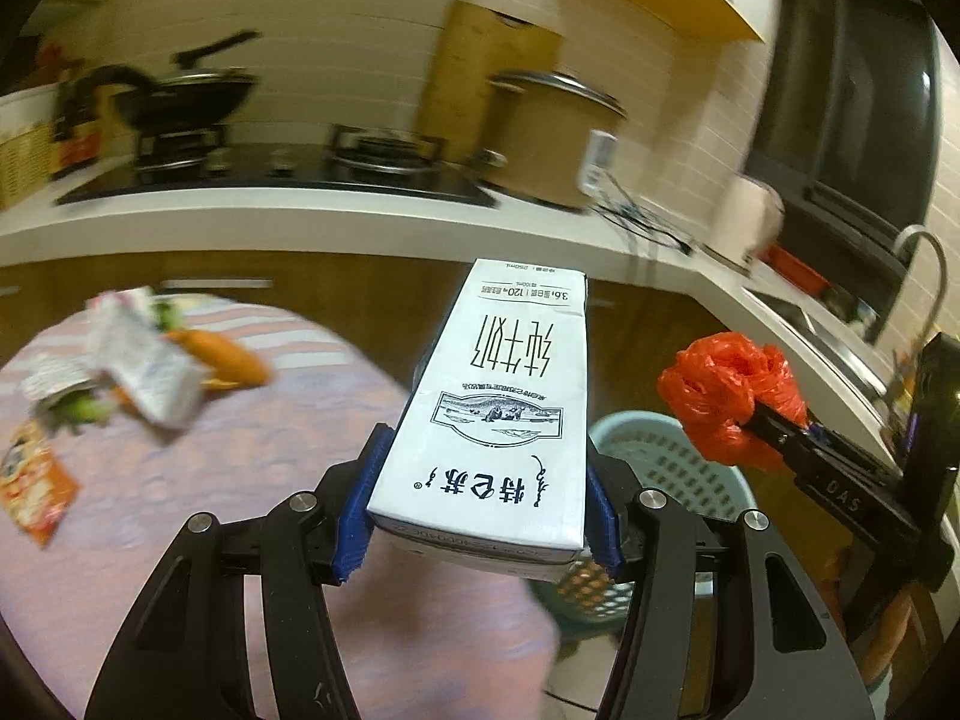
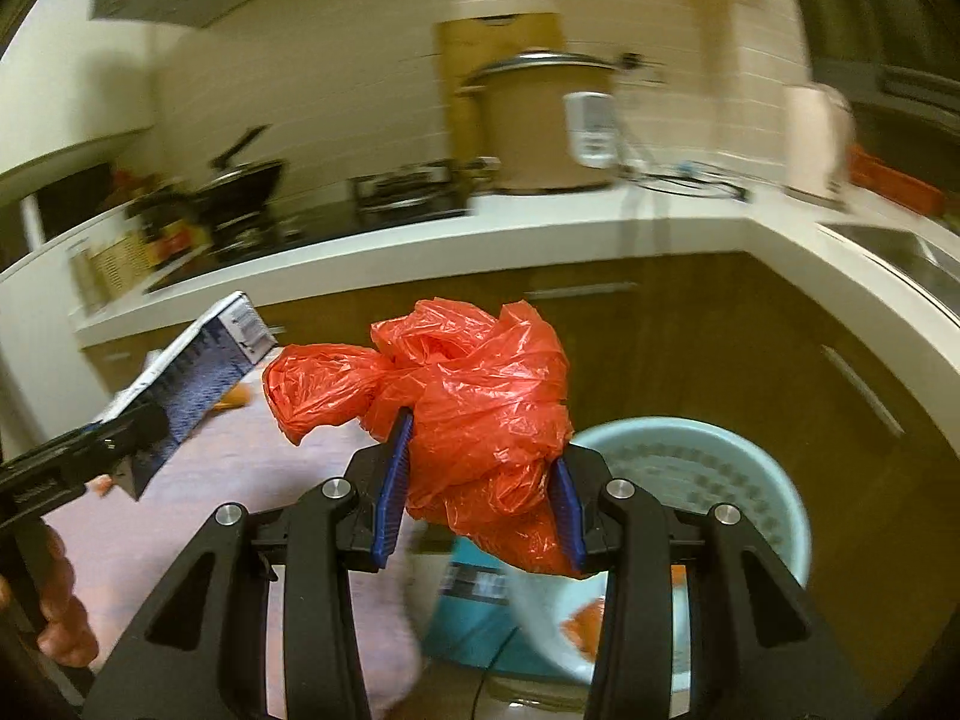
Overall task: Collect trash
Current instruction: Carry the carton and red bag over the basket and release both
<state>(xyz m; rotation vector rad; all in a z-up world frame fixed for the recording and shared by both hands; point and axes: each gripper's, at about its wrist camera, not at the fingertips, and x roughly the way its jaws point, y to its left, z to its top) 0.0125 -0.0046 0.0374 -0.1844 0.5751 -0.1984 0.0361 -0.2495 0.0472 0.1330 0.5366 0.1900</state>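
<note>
Trash in both grippers: my left gripper clamps a milk carton, my right gripper a crumpled red bag, near the bin, while wrappers litter the table.

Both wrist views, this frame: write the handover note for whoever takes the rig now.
Left hand-held gripper: shut on the milk carton.
Right hand-held gripper: shut on the crumpled red plastic bag.
Pale blue basket: on the floor beside the table, some trash already inside.
Done: both items lifted.
Left: drop both into the basket, then fetch the wrappers and scraps on the table.
</note>
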